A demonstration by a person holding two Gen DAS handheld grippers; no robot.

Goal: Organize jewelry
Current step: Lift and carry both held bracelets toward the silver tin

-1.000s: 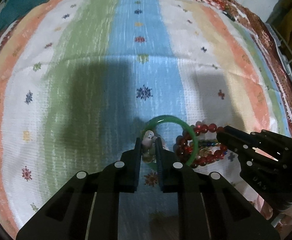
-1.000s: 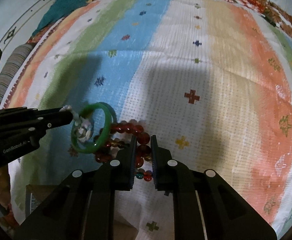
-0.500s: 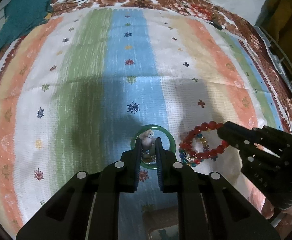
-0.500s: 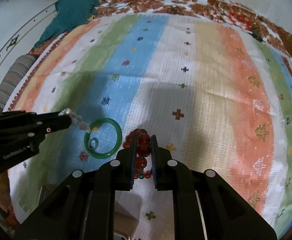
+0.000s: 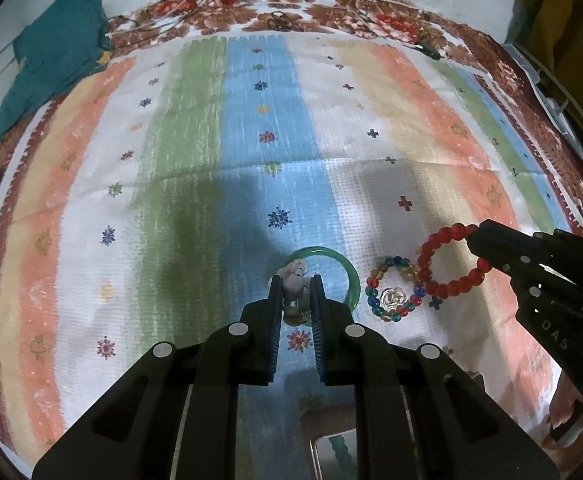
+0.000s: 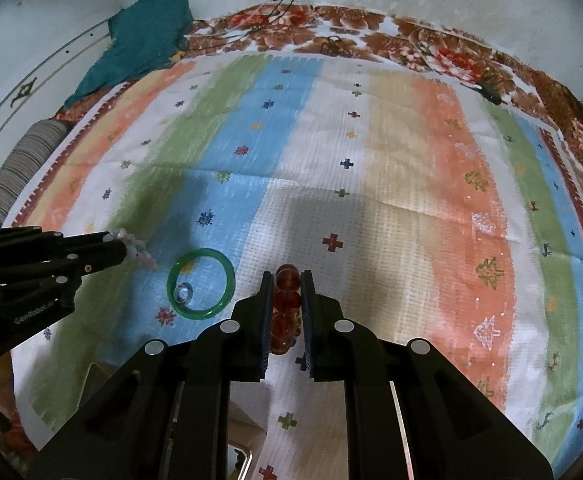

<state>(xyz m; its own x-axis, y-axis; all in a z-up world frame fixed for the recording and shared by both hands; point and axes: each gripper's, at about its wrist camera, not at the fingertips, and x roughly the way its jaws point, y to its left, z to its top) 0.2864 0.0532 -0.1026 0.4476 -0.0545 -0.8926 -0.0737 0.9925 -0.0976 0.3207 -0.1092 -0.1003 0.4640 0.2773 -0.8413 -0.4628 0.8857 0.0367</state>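
My left gripper (image 5: pixel 295 280) is shut on a pale beaded piece (image 5: pixel 293 286) and holds it above the striped cloth; it also shows in the right wrist view (image 6: pixel 131 246). My right gripper (image 6: pixel 287 276) is shut on a red bead bracelet (image 5: pixel 447 262), lifted off the cloth. A green bangle (image 6: pixel 200 284) lies flat on the blue stripe with a small silver ring (image 6: pixel 182 292) inside it. A multicoloured bead bracelet (image 5: pixel 393 288) with a clear rose-shaped piece (image 5: pixel 393 298) inside lies to the right of the bangle.
A striped cloth (image 5: pixel 211 160) covers the surface, with a brown flowered border (image 5: pixel 331 12) at the back. A teal cloth (image 5: pixel 51 64) lies at the far left. A box edge (image 5: pixel 331 452) shows below the left gripper. A rolled striped fabric (image 6: pixel 23 168) lies at left.
Both grippers have risen and drawn back from the cloth, each carrying its piece. The red bracelet has come away from the multicoloured one, which stays on the cloth beside the bangle.
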